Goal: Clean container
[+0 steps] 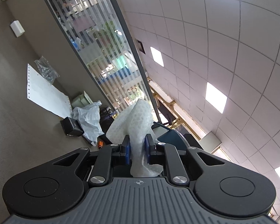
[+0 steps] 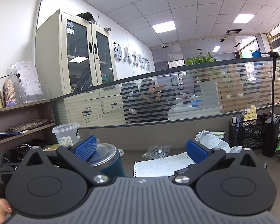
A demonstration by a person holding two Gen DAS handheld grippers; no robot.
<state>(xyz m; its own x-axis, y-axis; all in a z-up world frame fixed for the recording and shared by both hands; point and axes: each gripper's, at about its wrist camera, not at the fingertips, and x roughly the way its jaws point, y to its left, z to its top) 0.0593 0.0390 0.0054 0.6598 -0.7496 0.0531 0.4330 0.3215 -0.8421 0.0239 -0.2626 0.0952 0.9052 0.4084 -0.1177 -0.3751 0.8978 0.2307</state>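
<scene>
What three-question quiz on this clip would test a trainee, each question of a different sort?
1. True or false: the left hand-held gripper is shut on a white paper towel.
2. Multiple choice: in the right wrist view, the dark green metal cup shows (A) behind the left blue pad of the right hand-held gripper, (B) clamped between both pads, (C) on top of the mesh organizer.
3. Fill in: the printed sheet lies flat on the ____.

Key
1. True.
2. A; the jaws stand wide apart with nothing between them.
3. Desk.
</scene>
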